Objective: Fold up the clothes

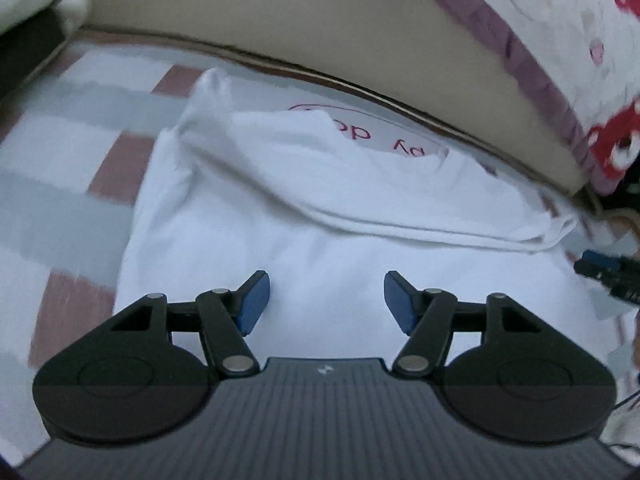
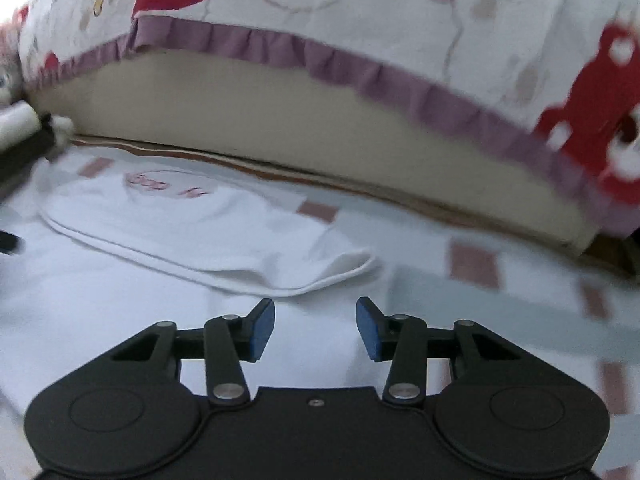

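A white T-shirt [image 1: 304, 216] with a pink print lies on a checked sheet [image 1: 60, 168], its far part folded over toward me. My left gripper [image 1: 326, 300] is open and empty, hovering over the shirt's near part. In the right wrist view the same shirt [image 2: 192, 232] lies ahead and to the left, its folded edge rounded at the right. My right gripper [image 2: 316, 328] is open and empty above the shirt's near white cloth. The right gripper's tip also shows at the right edge of the left wrist view [image 1: 608, 272].
A beige mattress side [image 2: 280, 120] runs along the back, topped by a white bedspread with red prints and a purple frill [image 2: 360, 68]. The checked grey, white and brown sheet [image 2: 500, 280] stretches to the right. A dark object [image 1: 24, 52] sits at the far left.
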### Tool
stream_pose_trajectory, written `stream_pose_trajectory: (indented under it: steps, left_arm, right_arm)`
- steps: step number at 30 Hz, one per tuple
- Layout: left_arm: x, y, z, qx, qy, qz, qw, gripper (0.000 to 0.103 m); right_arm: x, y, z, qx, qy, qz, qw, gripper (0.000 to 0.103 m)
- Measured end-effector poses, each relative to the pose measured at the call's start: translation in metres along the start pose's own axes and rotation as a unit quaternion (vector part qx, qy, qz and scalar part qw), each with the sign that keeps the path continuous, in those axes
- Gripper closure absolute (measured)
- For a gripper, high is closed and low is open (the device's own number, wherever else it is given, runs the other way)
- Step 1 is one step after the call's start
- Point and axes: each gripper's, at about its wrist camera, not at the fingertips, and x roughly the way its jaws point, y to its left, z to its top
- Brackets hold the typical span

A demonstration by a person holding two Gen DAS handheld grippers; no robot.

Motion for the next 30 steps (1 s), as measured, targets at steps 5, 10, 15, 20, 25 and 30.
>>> stream_pose_trajectory:
  steps: [5, 10, 15, 20, 25, 30]
  left_arm:
    - [0.033, -0.022, 0.019, 0.108, 0.005, 0.072, 0.9915, 0.041]
    - [0.061, -0.03, 0.039, 0.165, -0.013, 0.132, 0.9773, 0.045]
    - [0.077, -0.015, 0.073, 0.14, -0.051, 0.215, 0.9651, 0.054]
    - [0.047, 0.046, 0.098, -0.005, -0.078, 0.128, 0.9887, 0.054]
    - [0.02, 0.082, 0.094, -0.017, -0.083, 0.115, 0.9897, 0.054]
    - [0.024, 0.093, 0.089, -0.005, -0.057, 0.074, 0.9956, 0.05]
  right_arm:
    - [0.04, 0.008, 0.003, -0.045, 0.016, 0.009, 0.999, 0.054]
    - [0.077, 0.007, 0.016, -0.062, 0.02, 0.002, 0.998, 0.05]
    - [0.086, -0.025, 0.03, 0.001, -0.012, -0.019, 1.0, 0.051]
    - [0.076, -0.068, 0.036, 0.084, -0.036, -0.013, 0.996, 0.05]
    - [0.069, -0.11, 0.04, 0.172, -0.055, 0.003, 0.984, 0.05]
    - [0.086, -0.118, 0.031, 0.223, -0.03, 0.072, 0.972, 0.049]
